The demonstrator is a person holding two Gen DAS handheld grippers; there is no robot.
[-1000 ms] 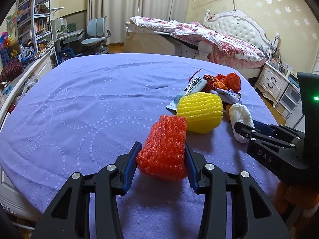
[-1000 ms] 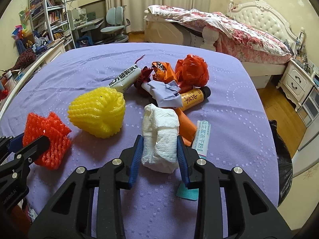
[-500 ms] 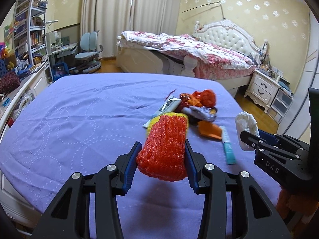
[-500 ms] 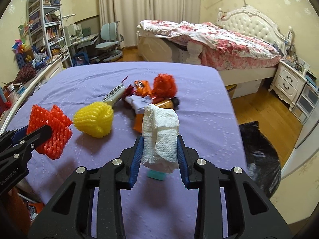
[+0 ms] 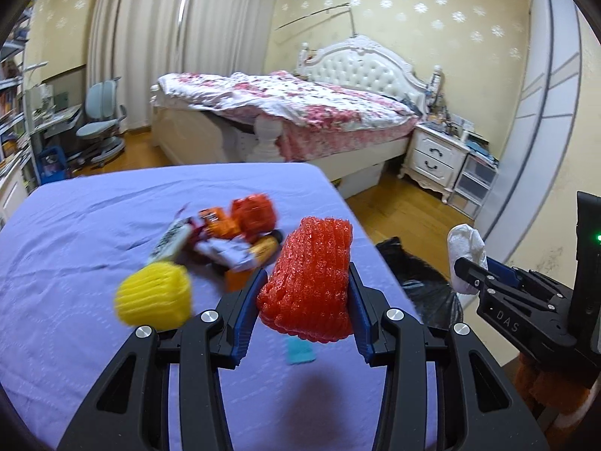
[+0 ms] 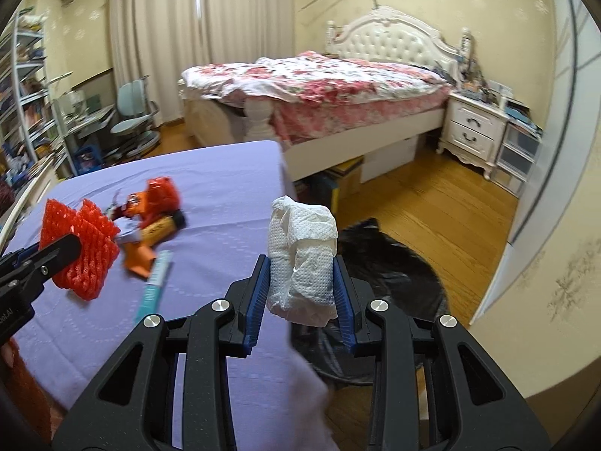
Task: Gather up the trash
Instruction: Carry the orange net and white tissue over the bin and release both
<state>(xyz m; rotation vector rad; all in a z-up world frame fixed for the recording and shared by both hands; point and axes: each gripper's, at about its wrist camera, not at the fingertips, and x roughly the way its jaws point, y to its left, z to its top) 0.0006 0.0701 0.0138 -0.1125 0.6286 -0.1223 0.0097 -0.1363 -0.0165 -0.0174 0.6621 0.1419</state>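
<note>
My left gripper [image 5: 306, 300] is shut on a red foam fruit net [image 5: 310, 278], held above the right part of the purple-covered table [image 5: 86, 233]. My right gripper [image 6: 300, 289] is shut on a crumpled white paper towel [image 6: 300, 259], held past the table's right edge over a black trash bag [image 6: 394, 263] on the floor. That bag [image 5: 420, 278] shows in the left wrist view too, below the table edge. The right gripper [image 5: 471, 272] with the towel appears at the right there, and the left one [image 6: 67, 251] with the net at the left of the right wrist view.
On the table lie a yellow foam net [image 5: 156, 297], a pile of orange wrappers and tubes [image 5: 233, 229], and a teal tube [image 6: 156, 282]. Beyond are a bed [image 6: 319, 86], a nightstand [image 6: 475, 127], a desk chair [image 5: 101, 124], and wooden floor [image 6: 432, 206].
Both grippers rose and swung right with their loads. The red net left the tabletop, and the towel went from above the table to above the black bag beside it.
</note>
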